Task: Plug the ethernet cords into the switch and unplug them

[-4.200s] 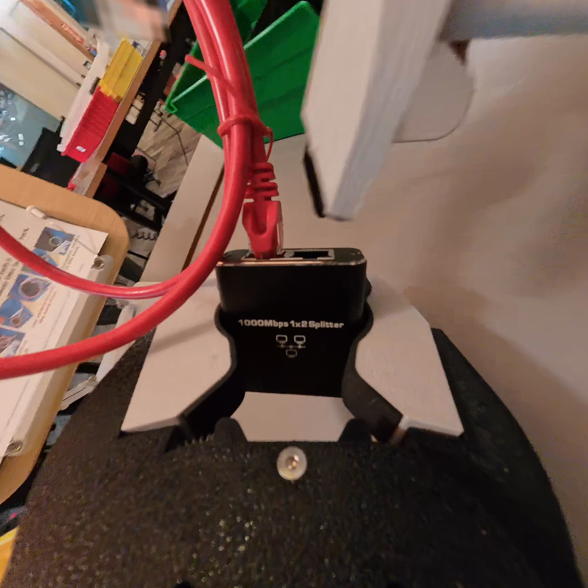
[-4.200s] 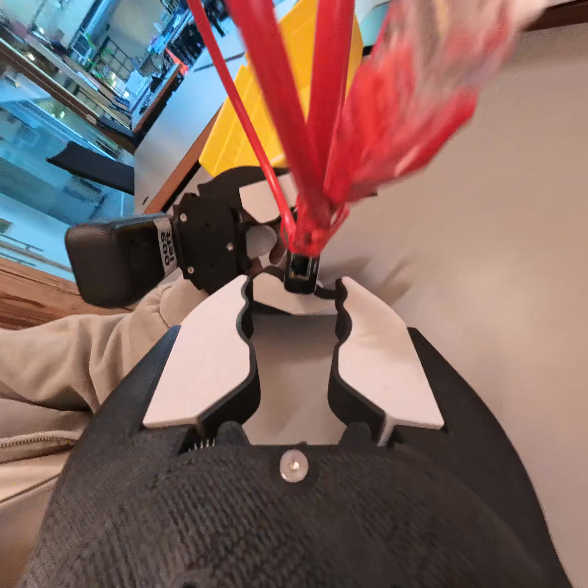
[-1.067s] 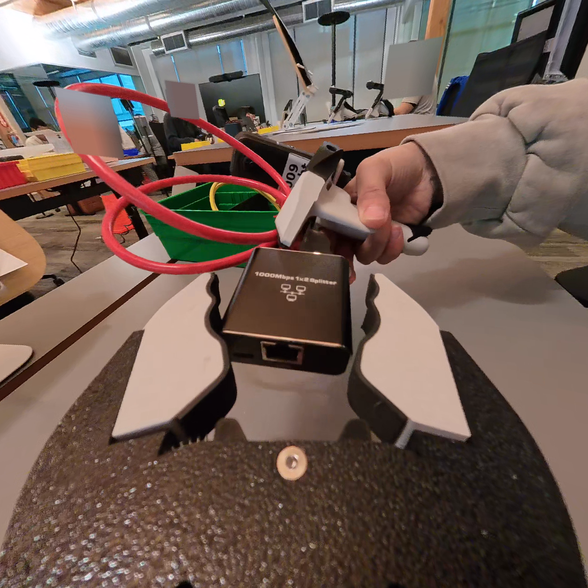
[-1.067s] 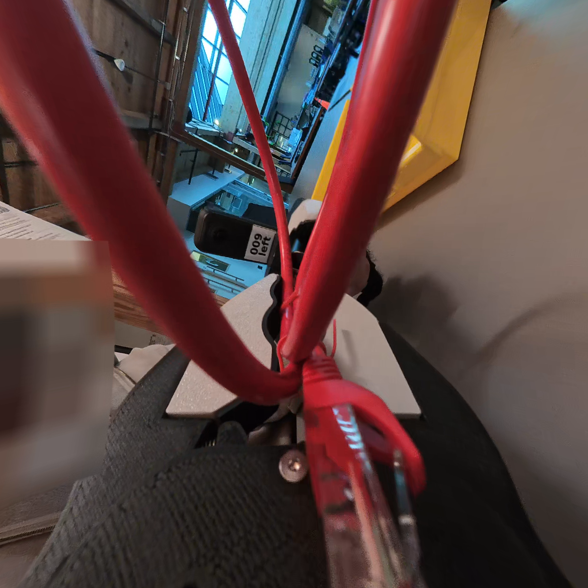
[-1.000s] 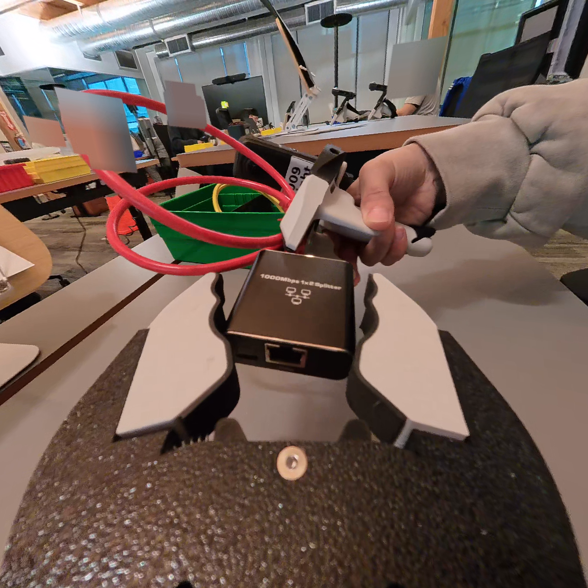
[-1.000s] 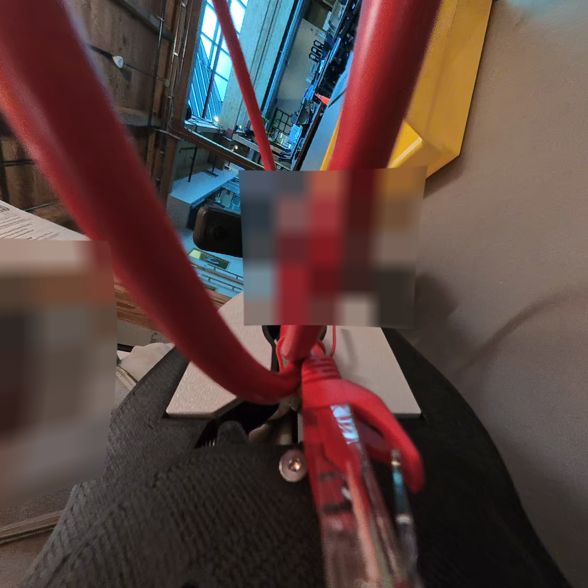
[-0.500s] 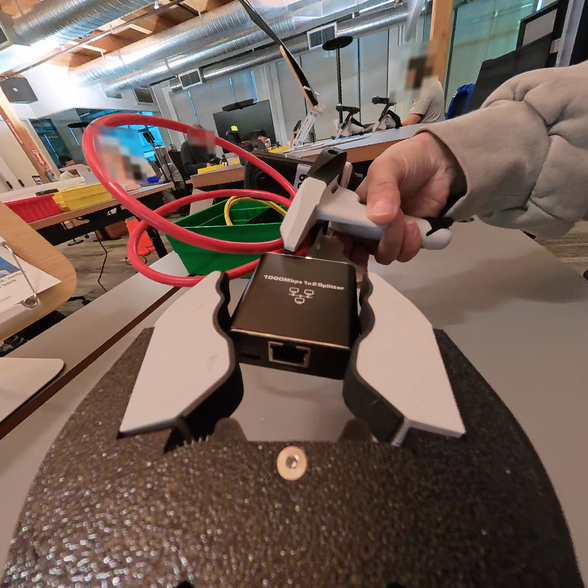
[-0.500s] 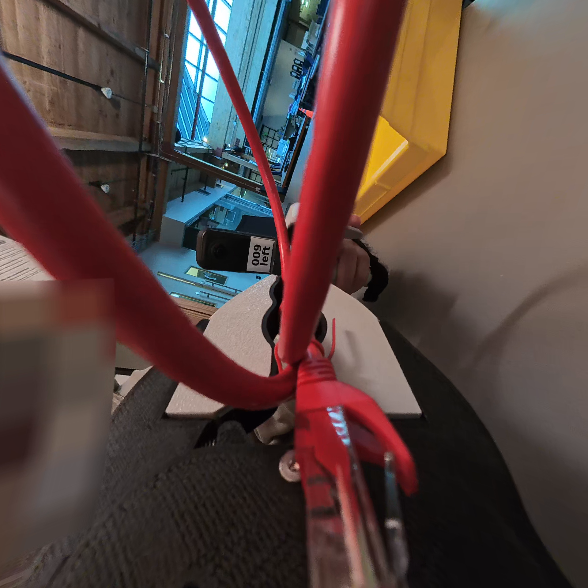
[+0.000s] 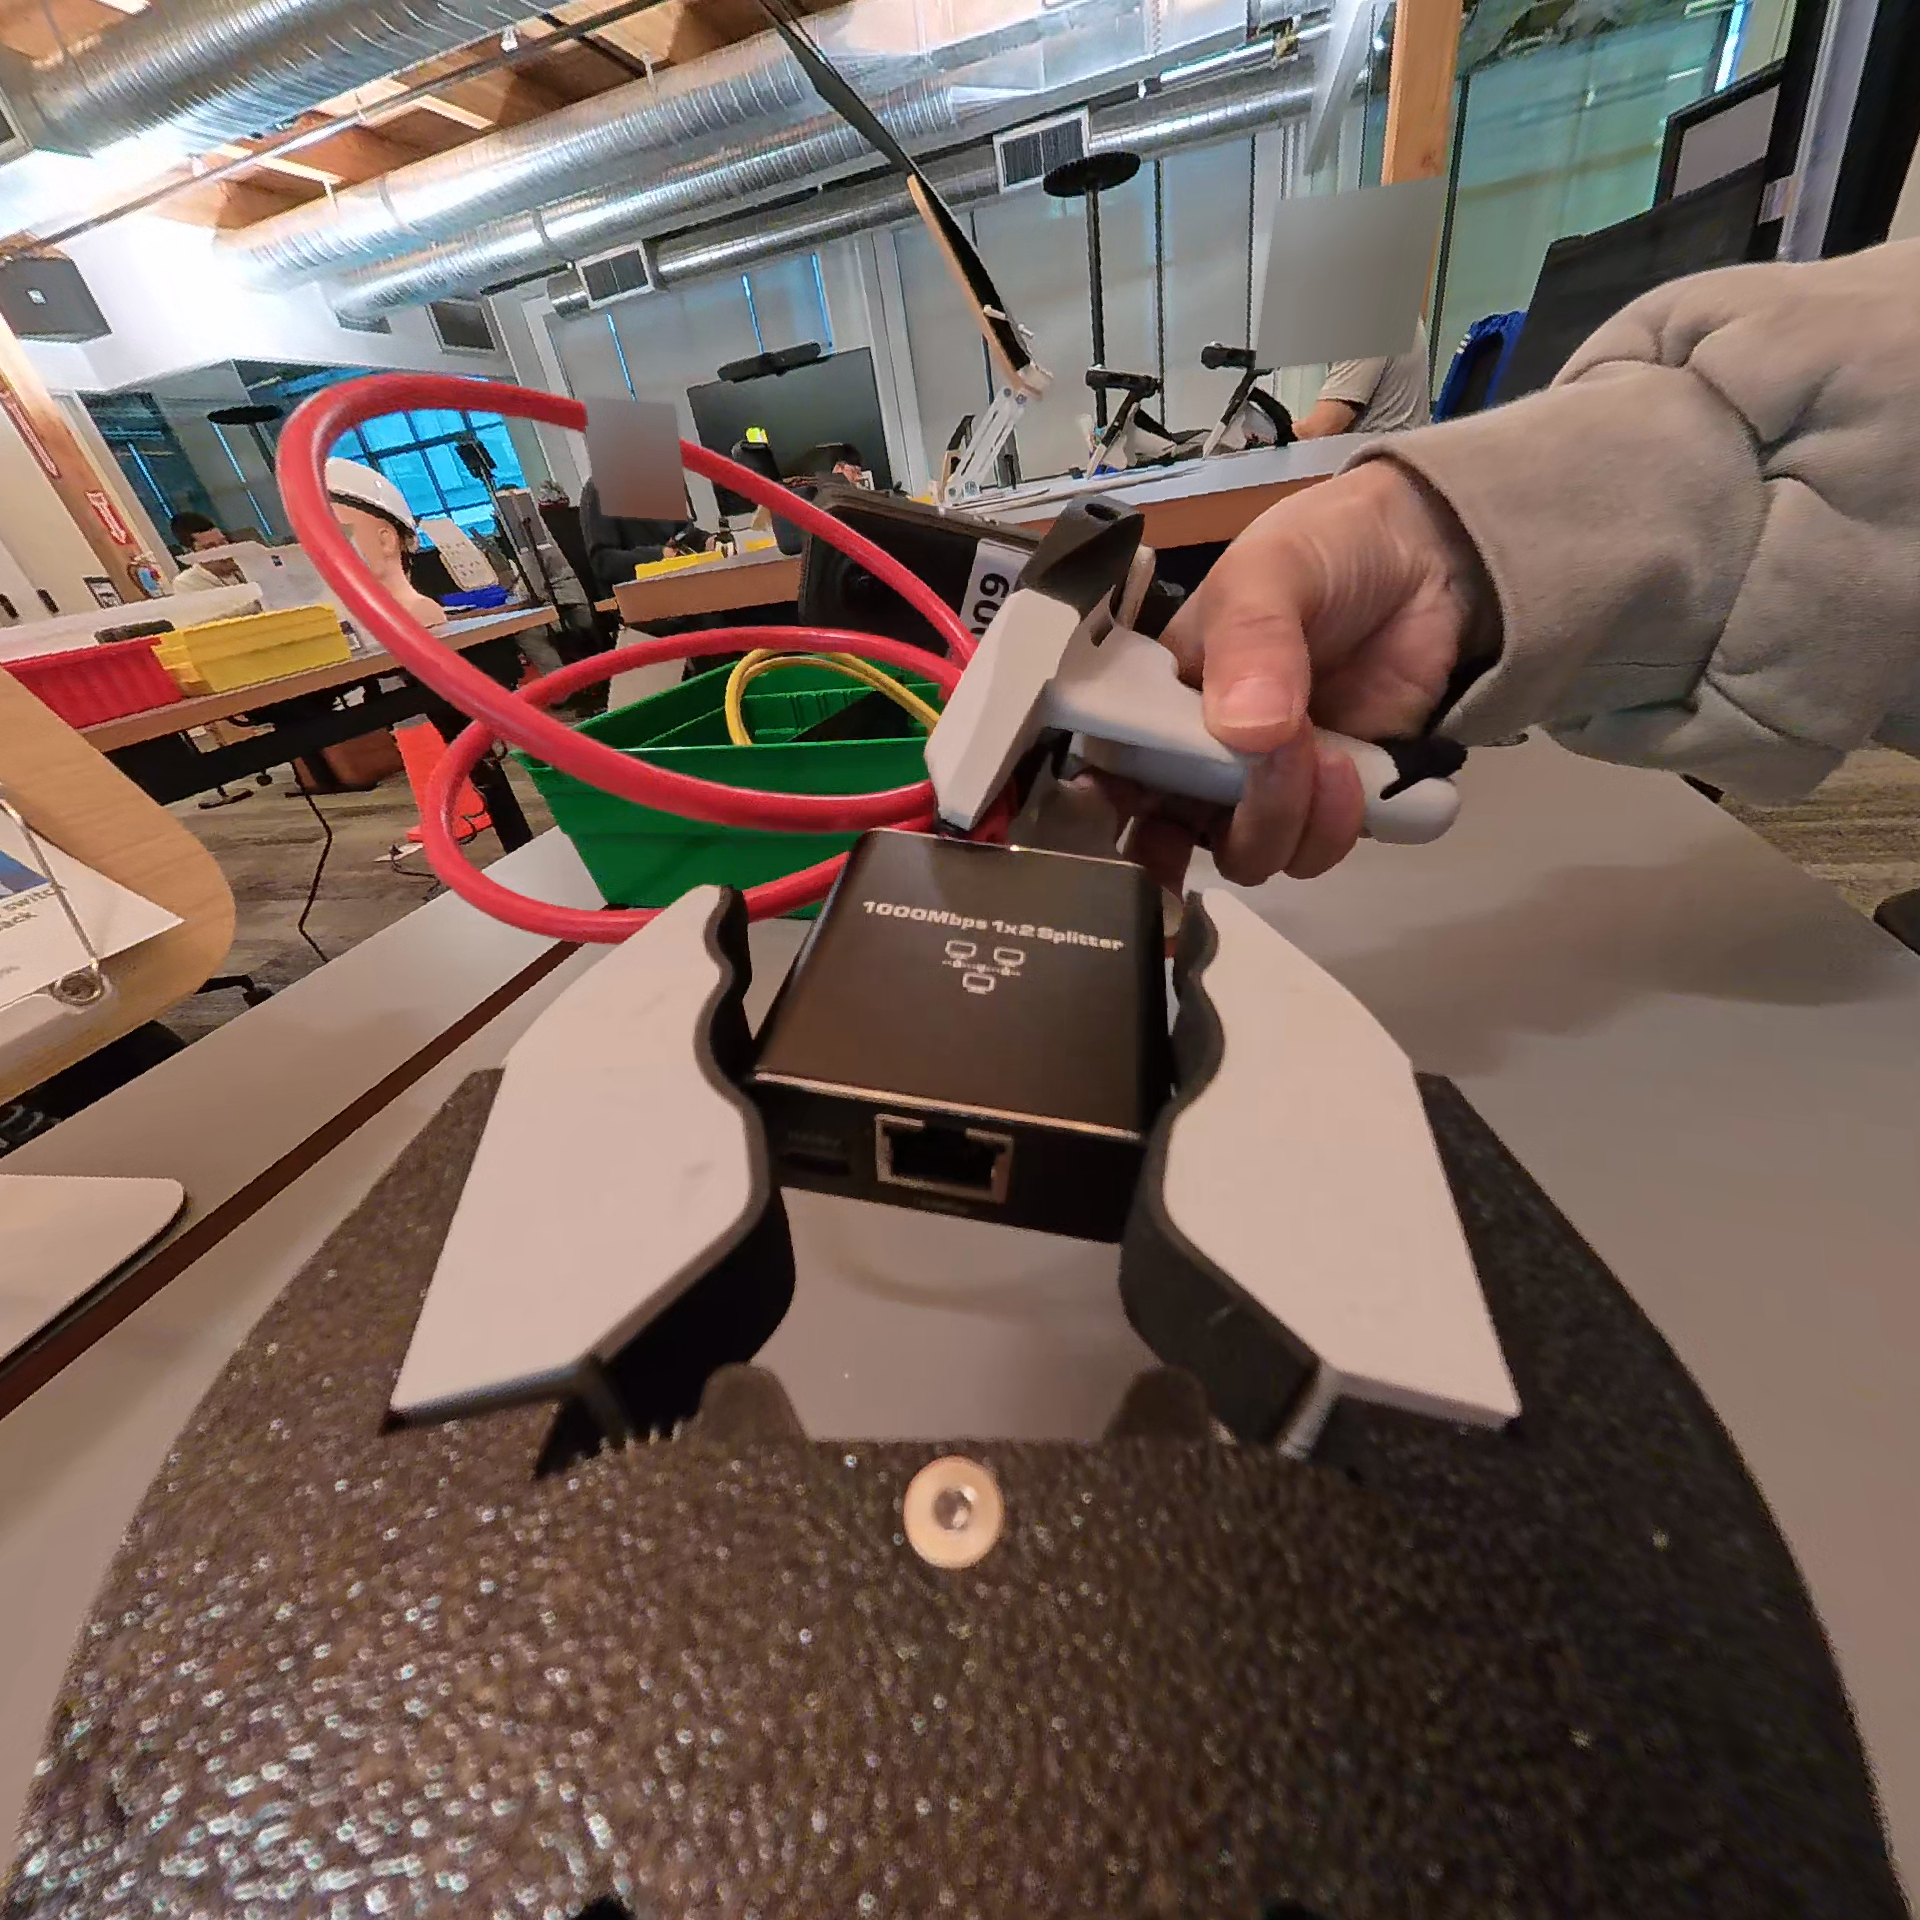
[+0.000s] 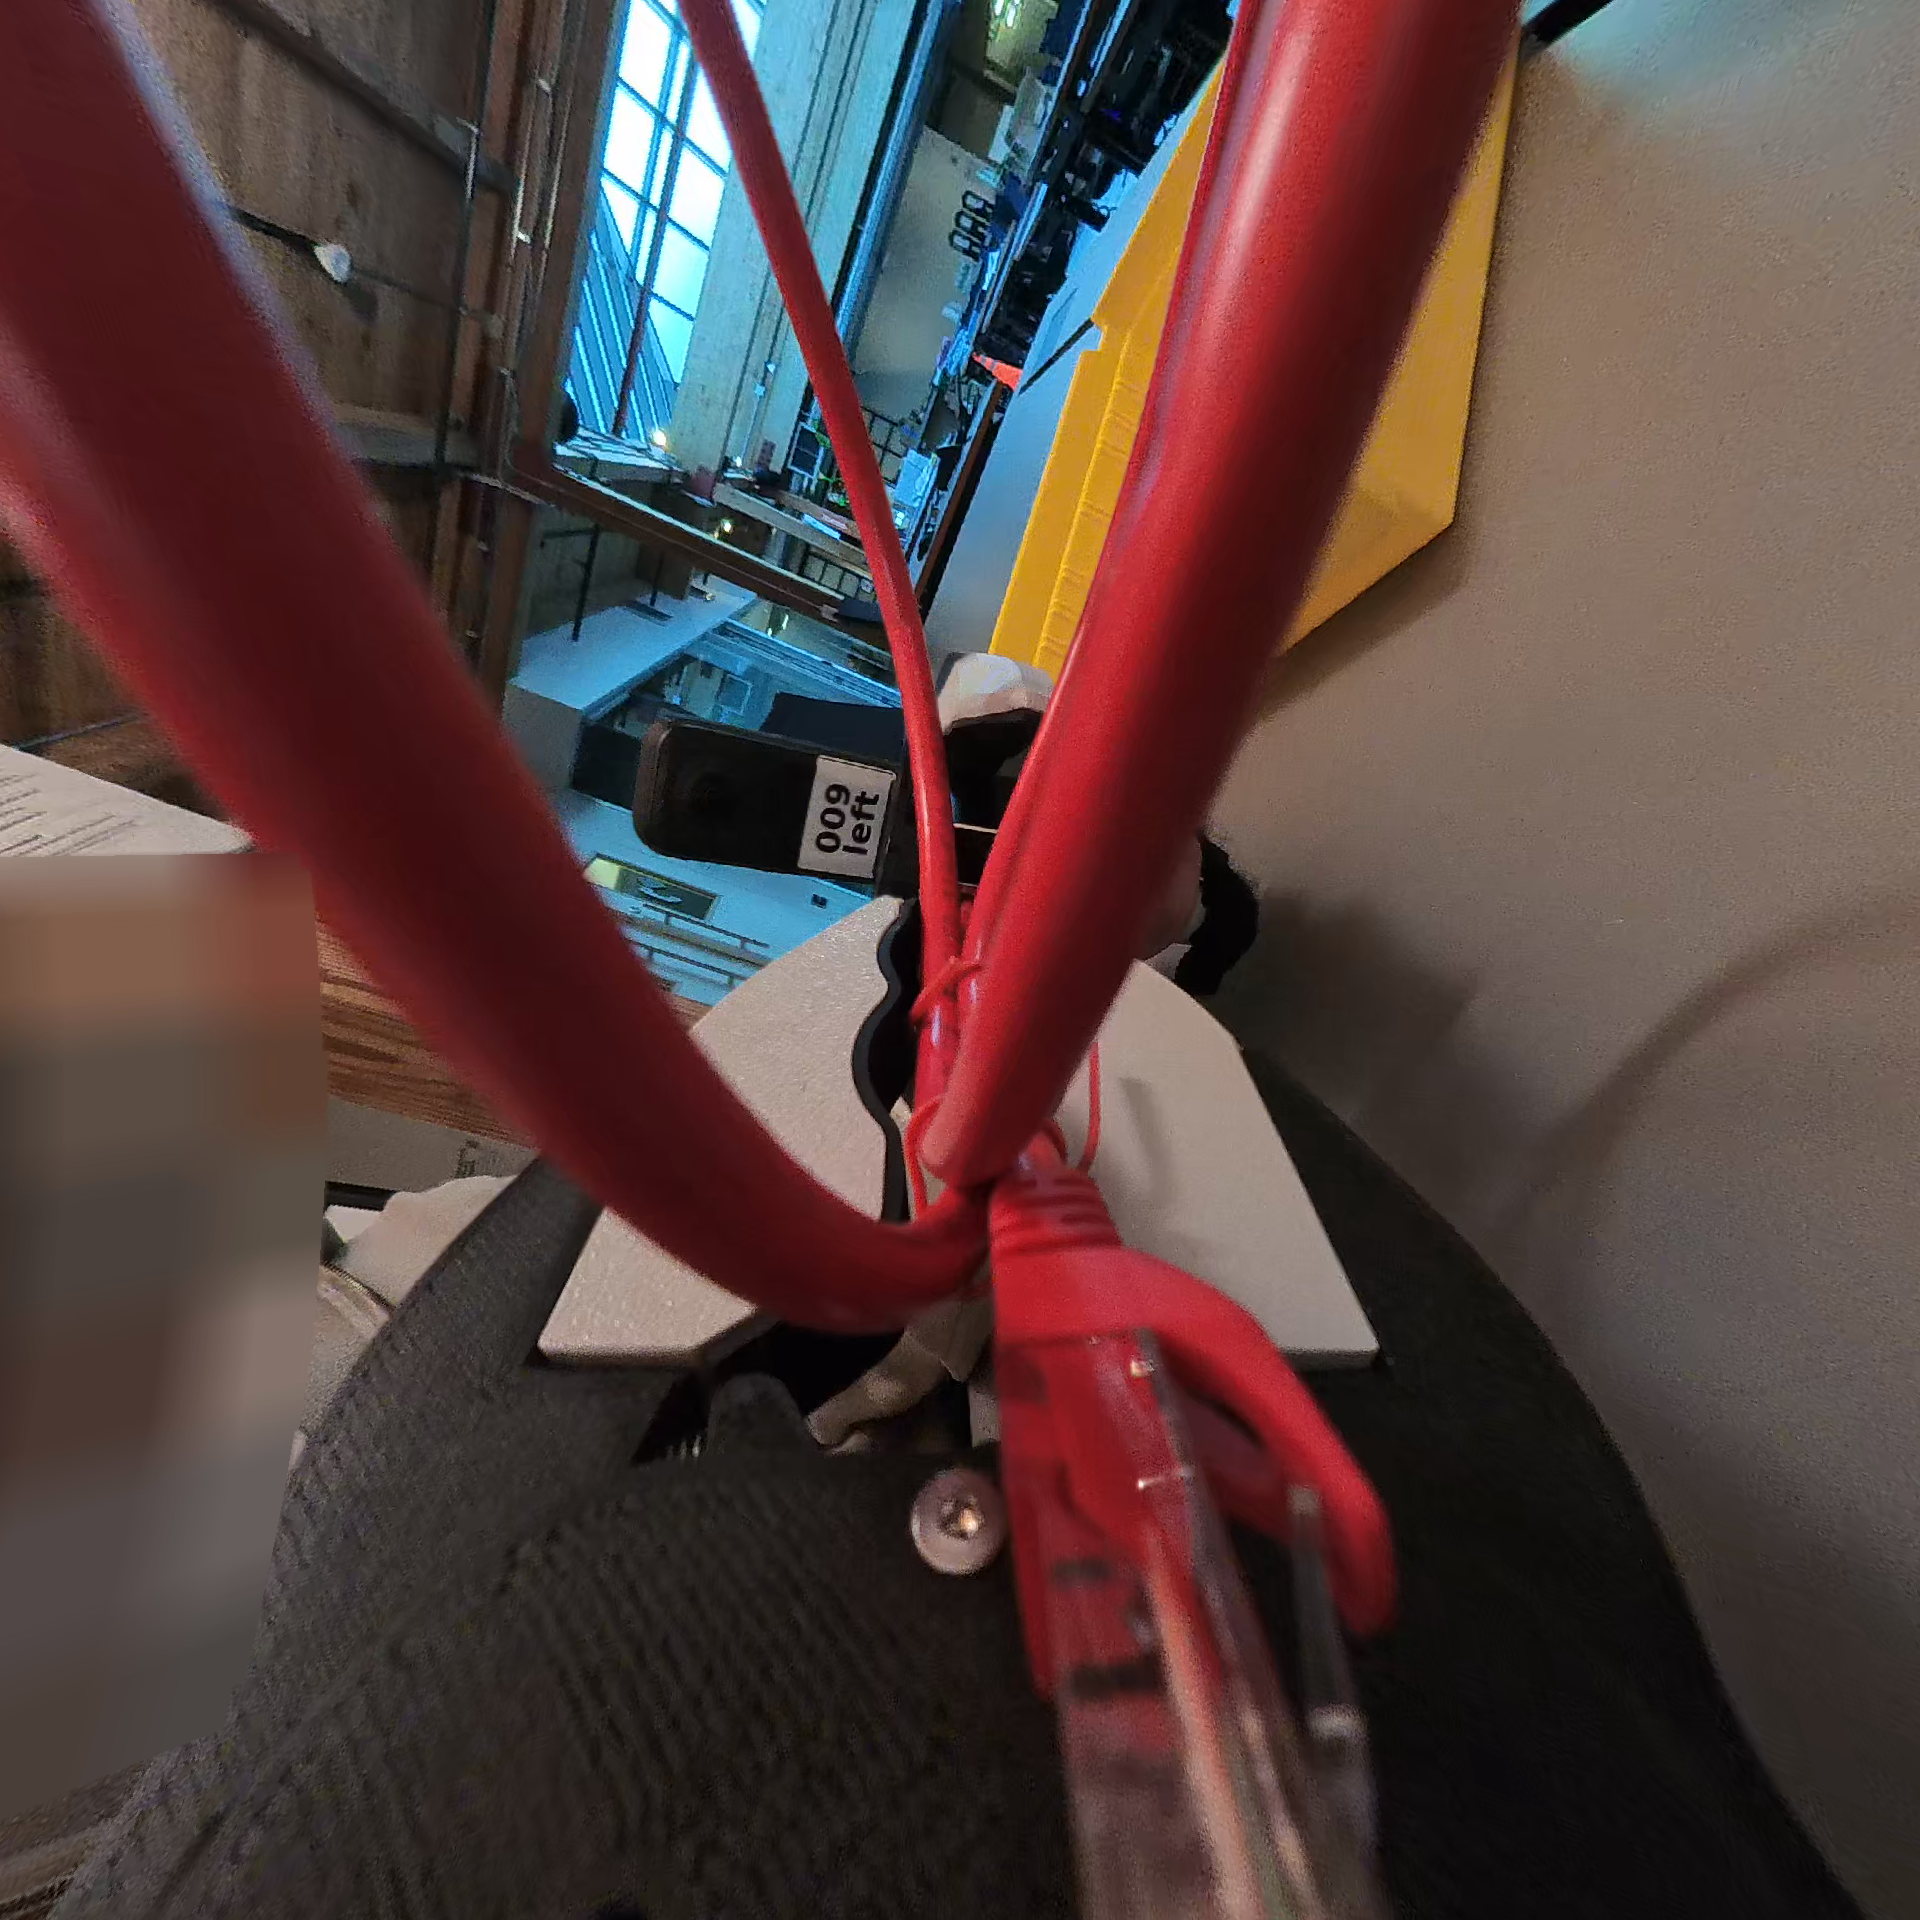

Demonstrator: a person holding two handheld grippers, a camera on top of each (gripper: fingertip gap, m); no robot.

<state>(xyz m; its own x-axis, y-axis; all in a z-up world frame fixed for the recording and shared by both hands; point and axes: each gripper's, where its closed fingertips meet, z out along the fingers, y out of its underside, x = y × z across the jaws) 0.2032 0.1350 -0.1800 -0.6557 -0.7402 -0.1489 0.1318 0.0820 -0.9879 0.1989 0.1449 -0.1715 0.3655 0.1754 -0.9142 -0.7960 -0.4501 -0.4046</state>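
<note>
My left gripper (image 9: 961, 935) is shut on the black switch (image 9: 966, 997), a small box held level above the grey table (image 9: 1558, 1091), with one empty port facing the camera. The red ethernet cord (image 9: 540, 717) loops up and left from the switch's far end. My right gripper (image 10: 997, 966) is shut on that cord (image 10: 1049, 935) close to the switch. In the left wrist view one of its white fingers (image 9: 987, 696) is over the switch's far edge, where a bit of red plug shows; the far ports are hidden. The cord's free plug (image 10: 1132, 1507) hangs close to the right camera.
A green bin (image 9: 665, 842) with a yellow cable (image 9: 821, 675) stands on the table behind the switch. A yellow bin (image 10: 1392, 436) is beyond the grippers in the right wrist view. A wooden stand with a printed sheet (image 9: 94, 904) is at the left. A sleeved hand (image 9: 1309, 665) holds the right gripper. My left and right fingertips are right by each other.
Since 4.2 s ago the left gripper swung the switch to level, and the right gripper, open then, closed on the red cord at the switch. In the last second both drifted only slightly.
</note>
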